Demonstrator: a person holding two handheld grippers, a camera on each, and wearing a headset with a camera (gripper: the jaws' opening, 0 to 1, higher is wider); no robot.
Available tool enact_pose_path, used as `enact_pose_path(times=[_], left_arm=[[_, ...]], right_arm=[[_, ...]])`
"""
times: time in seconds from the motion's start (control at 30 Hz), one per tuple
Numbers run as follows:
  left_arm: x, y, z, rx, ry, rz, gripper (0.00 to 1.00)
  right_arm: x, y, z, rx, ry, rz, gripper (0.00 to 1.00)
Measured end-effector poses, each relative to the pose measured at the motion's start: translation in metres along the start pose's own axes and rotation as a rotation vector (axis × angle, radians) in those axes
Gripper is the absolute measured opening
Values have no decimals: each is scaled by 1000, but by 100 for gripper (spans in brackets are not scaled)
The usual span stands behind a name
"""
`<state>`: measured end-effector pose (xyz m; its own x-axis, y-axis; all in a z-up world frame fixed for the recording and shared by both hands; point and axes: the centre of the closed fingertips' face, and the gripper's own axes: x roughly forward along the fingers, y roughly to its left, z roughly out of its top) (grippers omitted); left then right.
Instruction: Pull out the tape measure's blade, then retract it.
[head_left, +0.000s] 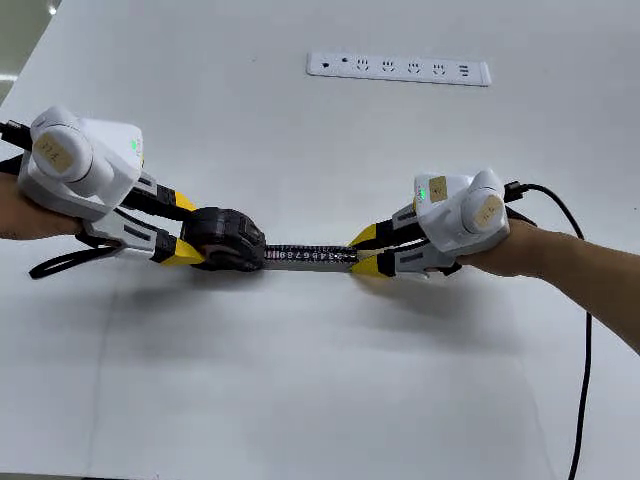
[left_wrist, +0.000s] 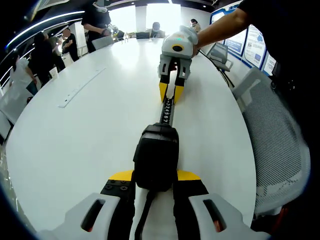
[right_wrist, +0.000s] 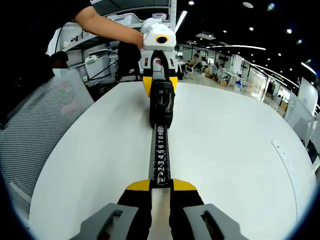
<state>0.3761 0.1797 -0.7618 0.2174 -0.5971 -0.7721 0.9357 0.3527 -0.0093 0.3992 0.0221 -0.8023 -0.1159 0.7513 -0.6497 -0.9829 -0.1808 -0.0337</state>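
A black tape measure case (head_left: 224, 240) rests on the white table (head_left: 320, 380), clamped between the yellow-tipped jaws of my left gripper (head_left: 185, 228). In the left gripper view the case (left_wrist: 157, 156) sits between my fingers. A short length of dark numbered blade (head_left: 308, 255) runs out of the case to the right. My right gripper (head_left: 366, 251) is shut on the blade's end. In the right gripper view the blade (right_wrist: 160, 155) stretches from my jaws to the case (right_wrist: 162, 104). A black wrist strap (head_left: 62, 262) trails left from the case.
A white power strip (head_left: 398, 68) lies at the far side of the table. A black cable (head_left: 580, 330) hangs from the right gripper along the table's right. A mesh office chair (left_wrist: 275, 135) stands at the table edge, and several people are at the far end.
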Motion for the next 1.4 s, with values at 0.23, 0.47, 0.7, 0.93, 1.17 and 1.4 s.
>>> enact_pose_path(times=[0.23, 0.47, 0.7, 0.93, 1.17, 1.4], left_arm=[[0, 0, 0, -4, -3, -1, 23], [0, 0, 0, -6, -6, -1, 23], [-1, -1, 1, -9, -7, -2, 23], [0, -1, 0, -8, -5, -5, 23], [0, 0, 0, -9, -4, -5, 23], [0, 0, 1, -7, -2, -7, 23]], right_arm=[[-8, 2, -5, 8, 5, -2, 10], [-16, 4, -9, 16, 12, -4, 10], [-24, 5, -15, 26, 18, -9, 10], [-33, 5, -21, 29, 24, -17, 10], [-45, 6, -31, 33, 44, -25, 10], [-54, 6, -40, 34, 59, -34, 10]])
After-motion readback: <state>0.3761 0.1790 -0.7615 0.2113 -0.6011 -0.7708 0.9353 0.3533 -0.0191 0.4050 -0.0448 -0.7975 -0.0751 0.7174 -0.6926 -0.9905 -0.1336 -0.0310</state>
